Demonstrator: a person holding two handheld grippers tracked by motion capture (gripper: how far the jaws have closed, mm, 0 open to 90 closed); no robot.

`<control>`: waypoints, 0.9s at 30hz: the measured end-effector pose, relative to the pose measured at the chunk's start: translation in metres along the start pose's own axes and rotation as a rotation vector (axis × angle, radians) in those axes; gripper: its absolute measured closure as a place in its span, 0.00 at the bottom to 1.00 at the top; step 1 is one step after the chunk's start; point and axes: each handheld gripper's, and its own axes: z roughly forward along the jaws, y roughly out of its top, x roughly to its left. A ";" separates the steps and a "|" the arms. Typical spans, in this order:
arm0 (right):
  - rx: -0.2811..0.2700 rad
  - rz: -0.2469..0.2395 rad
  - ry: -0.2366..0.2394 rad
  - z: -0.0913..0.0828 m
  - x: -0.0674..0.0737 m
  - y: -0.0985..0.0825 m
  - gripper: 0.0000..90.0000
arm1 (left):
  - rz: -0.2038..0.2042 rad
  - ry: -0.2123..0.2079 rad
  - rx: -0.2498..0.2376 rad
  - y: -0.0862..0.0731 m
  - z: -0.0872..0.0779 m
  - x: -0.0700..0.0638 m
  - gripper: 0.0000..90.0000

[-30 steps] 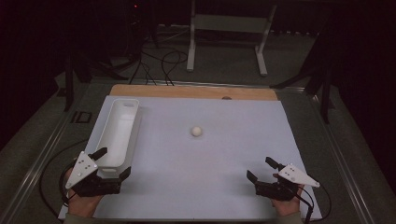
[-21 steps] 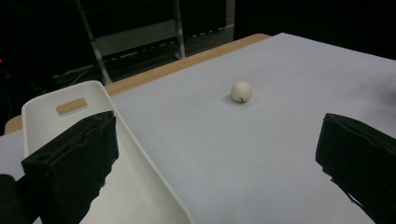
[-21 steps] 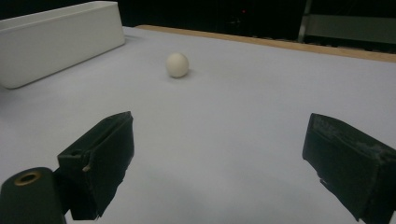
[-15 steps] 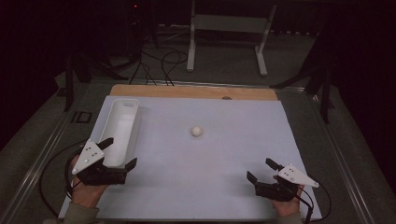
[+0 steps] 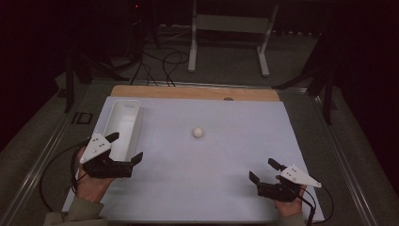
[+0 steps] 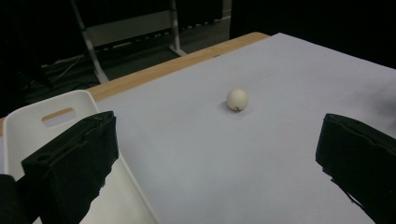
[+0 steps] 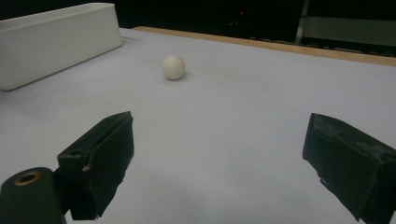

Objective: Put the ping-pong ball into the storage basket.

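White table sheet (image 5: 235, 188), ball (image 5: 198, 132) lying free mid-sheet, left gripper (image 5: 126, 149) beside white bin (image 5: 123, 127), right gripper (image 5: 261, 171) idle (both jaws spread, probably readying a pickup).

Dim, grainy pictures: the white counter (image 5: 226, 155) is softly lit from above, the surroundings sink into black. The ball (image 6: 237, 99) casts a faint shadow; near tongs blur.
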 end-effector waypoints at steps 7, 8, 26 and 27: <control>-0.006 0.010 -0.001 0.000 0.000 -0.001 0.09 | 0.011 -0.003 0.013 0.009 0.009 -0.004 0.00; -0.006 0.010 -0.001 0.000 0.000 -0.001 0.09 | 0.014 -0.009 0.018 0.011 0.012 -0.005 0.00; -0.016 0.022 -0.004 -0.002 -0.001 -0.002 0.09 | 0.061 -0.039 0.087 0.037 0.049 -0.017 0.00; -0.015 0.023 -0.003 -0.002 -0.002 -0.002 0.09 | 0.059 -0.039 0.090 0.038 0.053 -0.017 0.00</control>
